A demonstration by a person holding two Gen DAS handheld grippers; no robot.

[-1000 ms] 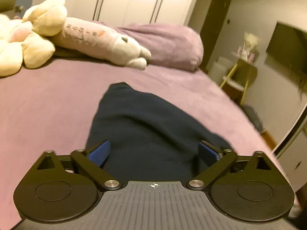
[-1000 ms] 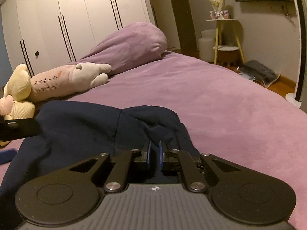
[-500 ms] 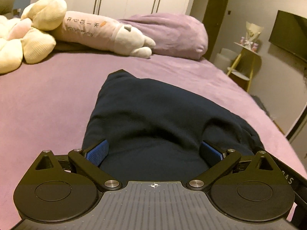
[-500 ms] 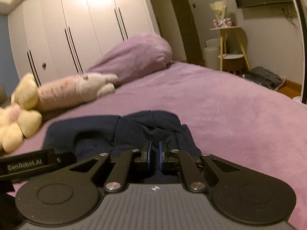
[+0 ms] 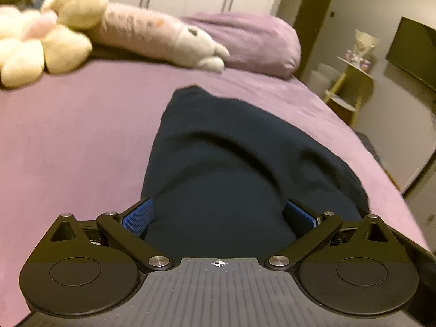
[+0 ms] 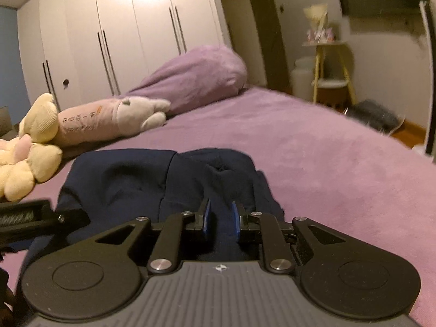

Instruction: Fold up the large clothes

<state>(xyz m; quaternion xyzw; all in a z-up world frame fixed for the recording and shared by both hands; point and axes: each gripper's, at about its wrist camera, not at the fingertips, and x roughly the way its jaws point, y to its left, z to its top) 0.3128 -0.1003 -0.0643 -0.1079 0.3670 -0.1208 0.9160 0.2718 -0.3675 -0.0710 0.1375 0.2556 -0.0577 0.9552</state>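
A dark navy garment (image 5: 234, 158) lies bunched on the purple bed (image 5: 76, 136). My left gripper (image 5: 218, 214) is wide open, its blue pads on either side of the garment's near edge. In the right wrist view the garment (image 6: 141, 179) lies in front of me, with the hood end in folds. My right gripper (image 6: 220, 218) has its jaws a little apart, with navy cloth showing between the blue pads. Part of the left gripper's body (image 6: 38, 218) shows at the left edge of that view.
Plush toys (image 5: 54, 35) and a long pink plush (image 6: 109, 120) lie at the head of the bed beside a purple pillow (image 6: 196, 76). White wardrobes (image 6: 130, 41) stand behind. A yellow side table (image 6: 329, 76) and a wall TV (image 5: 411, 51) are at the right.
My right gripper's jaws have parted from shut to a small gap. The left gripper stays wide open. The views have shifted a little over the garment.
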